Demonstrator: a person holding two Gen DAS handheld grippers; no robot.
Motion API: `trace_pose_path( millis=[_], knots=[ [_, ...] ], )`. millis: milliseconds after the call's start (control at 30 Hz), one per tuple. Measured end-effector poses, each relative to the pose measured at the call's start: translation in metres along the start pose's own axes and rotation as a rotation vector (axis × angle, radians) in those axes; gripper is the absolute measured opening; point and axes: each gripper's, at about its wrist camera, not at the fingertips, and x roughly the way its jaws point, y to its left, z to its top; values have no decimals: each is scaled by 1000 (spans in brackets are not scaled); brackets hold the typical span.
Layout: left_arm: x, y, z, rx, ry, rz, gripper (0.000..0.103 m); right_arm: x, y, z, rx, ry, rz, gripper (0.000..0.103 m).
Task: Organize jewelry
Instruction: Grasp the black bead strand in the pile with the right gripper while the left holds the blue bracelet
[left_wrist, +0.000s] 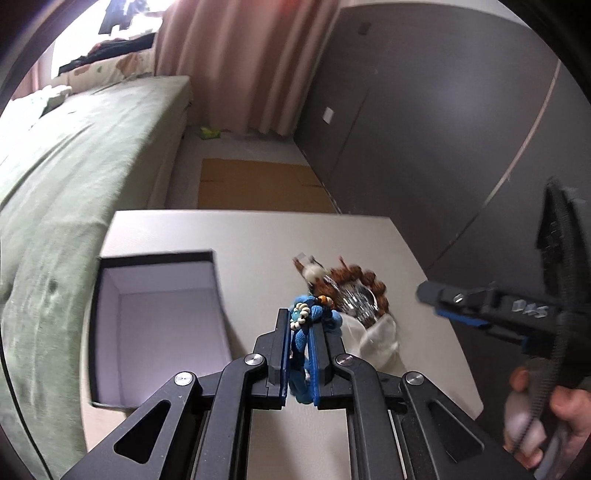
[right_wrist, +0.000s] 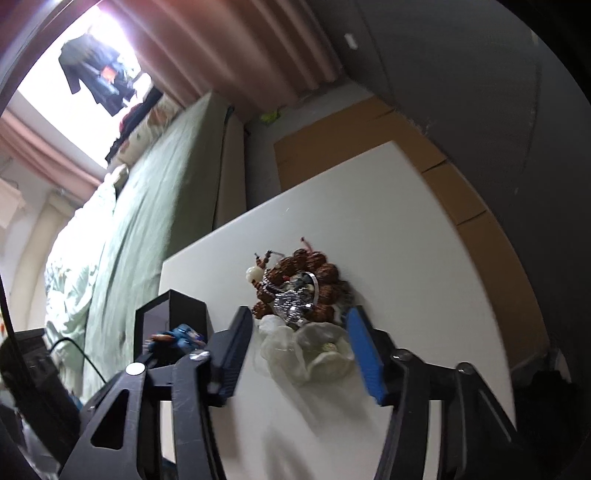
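The left gripper (left_wrist: 299, 343) is clenched on a soft blue beaded ornament (left_wrist: 306, 321) above the counter (left_wrist: 240, 236), near the open box (left_wrist: 155, 325). The right gripper (right_wrist: 299, 354), fingers apart, straddles a limp translucent flower piece (right_wrist: 306, 350); it looks light and crushable, best pinched gently at its centre.

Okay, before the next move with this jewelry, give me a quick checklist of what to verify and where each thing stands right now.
1. Left tool has a firm hold on the blue bracelet: ok, pads shut on it.
2. Black box is open and ready to receive: ok, nothing visible inside.
3. Right tool is lined up on the next piece: ok, its fingers flank the sheer white flower.
4. Right tool has gripped the flower: not ok, pads stand apart from it.
5. Brown bead bracelet and silver watch are clear of that grasp: cannot tell, they overlap the flower's edge.
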Motion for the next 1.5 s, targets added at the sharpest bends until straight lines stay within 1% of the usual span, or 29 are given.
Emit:
trace_pose_path(
  millis=[67, 233, 300, 367, 400, 533, 667, 800, 833, 900, 933, 967, 1100, 1133, 1167, 1300, 1400, 1500],
  knots=[
    [-4, 5, 5, -19, -20, 7, 9, 10, 7, 4, -11, 20, -1, 50],
    [-17, 26, 15, -76, -58, 5, 9, 36, 18, 11, -35, 94, -44, 50],
    [-18, 31, 17, -92, -62, 6, 9, 43, 20, 12, -44, 100, -59, 50],
    [-21, 38, 18, -109, -70, 15, 9, 48, 21, 9, -58, 96, -49, 50],
    [-23, 41, 18, -116, -73, 19, 9, 53, 22, 8, -63, 111, -59, 50],
    [-23, 53, 19, -148, -74, 35, 9, 62, 26, 9, -80, 115, -56, 50],
    [-22, 63, 19, -172, -67, 47, 9, 72, 30, 6, -108, 133, -100, 50],
    [-25, 69, 18, -179, -70, 58, 9, 80, 42, 0, -171, 137, -171, 50],
    [-26, 70, 18, -179, -70, 61, 9, 79, 42, 0, -173, 140, -176, 48],
    [-27, 73, 17, -182, -69, 65, 9, 77, 43, -1, -183, 144, -188, 42],
    [-28, 74, 16, -183, -68, 66, 9, 77, 44, -1, -191, 148, -211, 35],
    [-28, 75, 16, -184, -66, 67, 9, 78, 43, -1, -196, 153, -214, 35],
    [-30, 76, 16, -189, -66, 71, 9, 71, 43, -2, -201, 143, -198, 32],
    [-31, 76, 17, -192, -68, 69, 9, 69, 41, -2, -196, 133, -191, 22],
    [-32, 77, 17, -195, -72, 67, 9, 64, 42, 0, -190, 113, -173, 17],
    [-35, 78, 18, -198, -83, 69, 9, 42, 40, 2, -150, 59, -92, 16],
    [-35, 81, 19, -204, -84, 69, 9, 27, 44, 3, -145, 18, -57, 16],
    [-38, 83, 19, -210, -90, 68, 9, 22, 47, 0, -152, 2, -49, 16]
  ],
)
